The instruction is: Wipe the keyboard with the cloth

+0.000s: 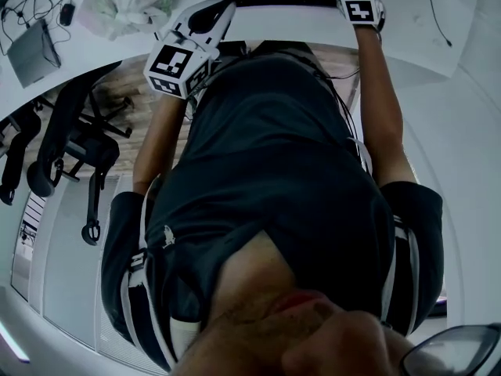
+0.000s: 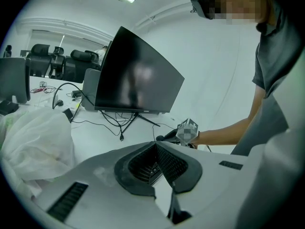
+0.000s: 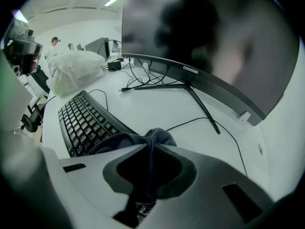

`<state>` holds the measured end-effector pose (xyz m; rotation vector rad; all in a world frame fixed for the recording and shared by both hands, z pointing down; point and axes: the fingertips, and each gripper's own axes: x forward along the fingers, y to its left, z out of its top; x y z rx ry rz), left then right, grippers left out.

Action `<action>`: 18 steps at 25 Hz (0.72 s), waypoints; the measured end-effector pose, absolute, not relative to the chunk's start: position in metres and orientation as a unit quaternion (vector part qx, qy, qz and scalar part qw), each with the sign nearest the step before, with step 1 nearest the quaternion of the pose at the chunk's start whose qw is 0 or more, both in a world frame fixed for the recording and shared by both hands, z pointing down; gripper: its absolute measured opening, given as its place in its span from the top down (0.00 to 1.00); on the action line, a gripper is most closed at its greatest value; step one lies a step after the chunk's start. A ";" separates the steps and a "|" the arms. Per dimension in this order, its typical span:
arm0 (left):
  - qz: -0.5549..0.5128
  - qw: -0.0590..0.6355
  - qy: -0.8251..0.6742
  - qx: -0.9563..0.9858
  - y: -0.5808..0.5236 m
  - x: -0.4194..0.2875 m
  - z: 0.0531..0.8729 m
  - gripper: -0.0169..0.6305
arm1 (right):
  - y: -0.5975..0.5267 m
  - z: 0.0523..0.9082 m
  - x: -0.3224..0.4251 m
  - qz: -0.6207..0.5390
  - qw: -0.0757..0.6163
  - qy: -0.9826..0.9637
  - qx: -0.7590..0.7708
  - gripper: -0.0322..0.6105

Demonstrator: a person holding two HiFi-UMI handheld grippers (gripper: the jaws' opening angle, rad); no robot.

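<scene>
Only R gripper view shows cloth (image 3: 159, 136) pinched by R fingers (image 3: 174, 171); L fingers (image 2: 178, 168) clenched, empty.

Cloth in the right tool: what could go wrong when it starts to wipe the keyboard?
1. The right tool pinches only a bunched fold of the cloth; dragging over the keyboard may pull it loose.
2. The thin cable lies close by; the cloth might snag it.

Keyboard (image 3: 86, 123) lies on the bench (image 3: 157, 111), right in front of the monitor (image 3: 214, 42); cloth (image 3: 143, 140) sits on its right end, and the bag (image 3: 76, 70) rests off to its left.
</scene>
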<state>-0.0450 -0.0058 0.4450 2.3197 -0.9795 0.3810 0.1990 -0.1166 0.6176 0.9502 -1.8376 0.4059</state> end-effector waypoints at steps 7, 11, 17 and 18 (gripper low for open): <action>0.145 0.290 -0.365 0.873 -0.009 -0.049 0.442 0.97 | -0.124 0.621 0.184 0.159 0.493 -0.763 0.387 0.88; 0.145 0.294 -0.373 0.868 -0.007 -0.059 0.444 0.97 | -0.126 0.615 0.170 0.153 0.489 -0.765 0.389 0.88; 0.142 0.298 -0.383 0.863 -0.002 -0.072 0.447 0.96 | -0.113 0.620 0.109 0.114 0.478 -0.809 0.323 0.88; 0.140 0.299 -0.385 0.862 -0.002 -0.074 0.446 0.96 | -0.111 0.619 0.100 0.113 0.476 -0.814 0.313 0.88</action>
